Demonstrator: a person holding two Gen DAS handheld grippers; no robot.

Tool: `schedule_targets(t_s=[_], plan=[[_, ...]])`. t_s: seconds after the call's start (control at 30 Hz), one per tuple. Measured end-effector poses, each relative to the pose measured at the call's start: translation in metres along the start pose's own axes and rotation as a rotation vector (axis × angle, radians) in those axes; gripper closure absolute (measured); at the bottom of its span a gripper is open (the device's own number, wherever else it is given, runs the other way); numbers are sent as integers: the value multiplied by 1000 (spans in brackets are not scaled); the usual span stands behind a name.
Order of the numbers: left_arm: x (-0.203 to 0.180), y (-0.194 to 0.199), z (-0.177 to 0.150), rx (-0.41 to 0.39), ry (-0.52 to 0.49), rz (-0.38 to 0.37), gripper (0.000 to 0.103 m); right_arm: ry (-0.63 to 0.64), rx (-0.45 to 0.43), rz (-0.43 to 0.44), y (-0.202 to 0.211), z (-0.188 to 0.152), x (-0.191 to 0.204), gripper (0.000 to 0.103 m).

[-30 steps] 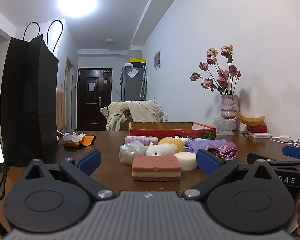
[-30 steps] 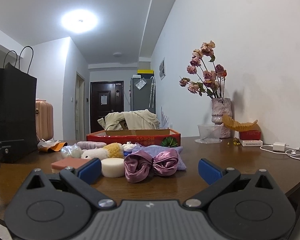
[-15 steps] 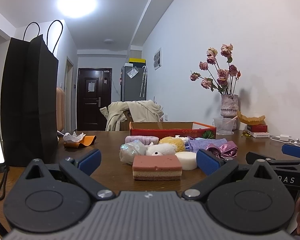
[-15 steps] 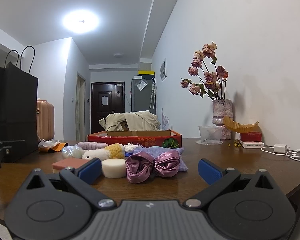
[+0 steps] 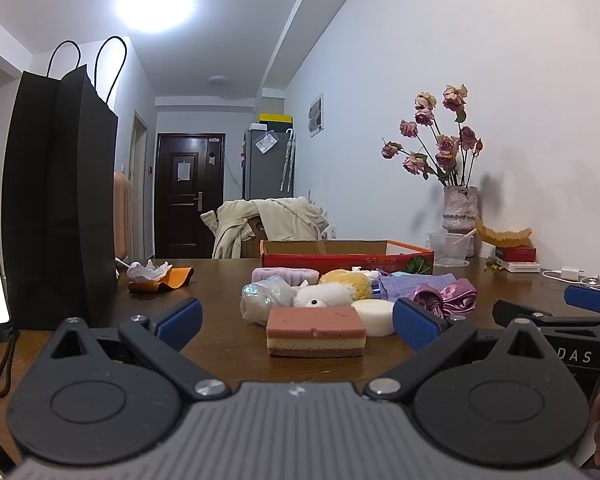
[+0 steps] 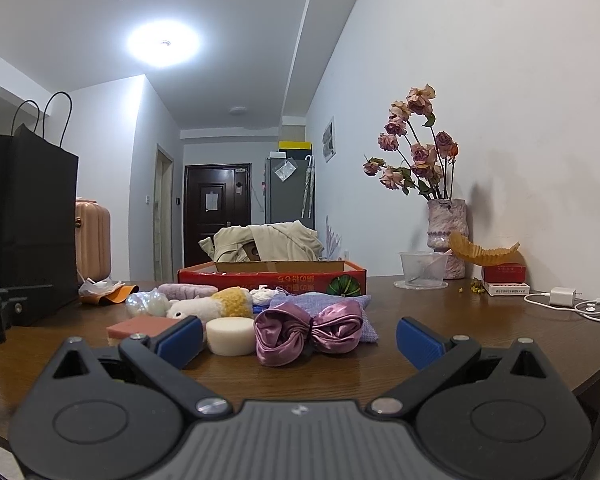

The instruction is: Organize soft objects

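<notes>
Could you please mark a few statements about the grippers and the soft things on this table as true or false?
1. Both the left gripper and the right gripper are open and hold nothing. True.
2. The layered pink rectangular sponge lies inside the red cardboard box. False: it lies on the brown wooden table, in front of the box.
3. The shiny purple satin scrunchie sits beside the round white foam puck. True.
4. The tall black paper bag lies flat. False: it stands upright.
5. The vase of dried pink roses stands by the wall. True.
</notes>
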State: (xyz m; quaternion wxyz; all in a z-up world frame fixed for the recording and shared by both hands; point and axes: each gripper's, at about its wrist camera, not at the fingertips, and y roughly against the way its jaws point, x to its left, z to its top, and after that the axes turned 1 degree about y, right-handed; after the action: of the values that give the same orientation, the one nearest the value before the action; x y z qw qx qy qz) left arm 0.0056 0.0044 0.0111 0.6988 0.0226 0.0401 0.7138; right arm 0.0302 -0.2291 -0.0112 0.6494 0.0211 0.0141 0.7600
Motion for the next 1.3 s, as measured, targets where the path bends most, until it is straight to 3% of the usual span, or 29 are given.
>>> schedule_targets(t_s=[0.47, 0.57, 0.73, 0.77, 0.8, 0.87, 0.9, 1.03, 1.1, 1.17, 1.3], plan=[[5, -17, 4, 27, -18, 11, 0, -12, 19, 5, -16, 4, -3, 0], [13, -35, 11, 71, 11, 19, 0, -47, 92, 83, -37, 16, -1, 0], [31, -85, 29, 209, 46, -43, 1, -150, 215, 170, -82, 38, 4, 1], [36, -98, 32, 234, 67, -47, 4, -178, 258, 195, -93, 40, 5, 8], [40, -109, 33, 260, 87, -49, 13, -203, 301, 223, -105, 41, 8, 19], [49, -132, 36, 324, 139, -52, 32, -226, 352, 268, -125, 42, 15, 31], [55, -144, 35, 359, 174, -63, 36, -227, 365, 284, -134, 42, 20, 37], [66, -180, 30, 431, 228, -121, 42, -244, 435, 355, -171, 37, 33, 44], [66, -192, 26, 484, 256, -154, 58, -263, 486, 369, -186, 32, 37, 57], [68, -198, 20, 534, 287, -169, 67, -289, 519, 380, -193, 29, 38, 64], [71, -195, 18, 538, 338, -166, 69, -345, 573, 432, -194, 19, 35, 69]])
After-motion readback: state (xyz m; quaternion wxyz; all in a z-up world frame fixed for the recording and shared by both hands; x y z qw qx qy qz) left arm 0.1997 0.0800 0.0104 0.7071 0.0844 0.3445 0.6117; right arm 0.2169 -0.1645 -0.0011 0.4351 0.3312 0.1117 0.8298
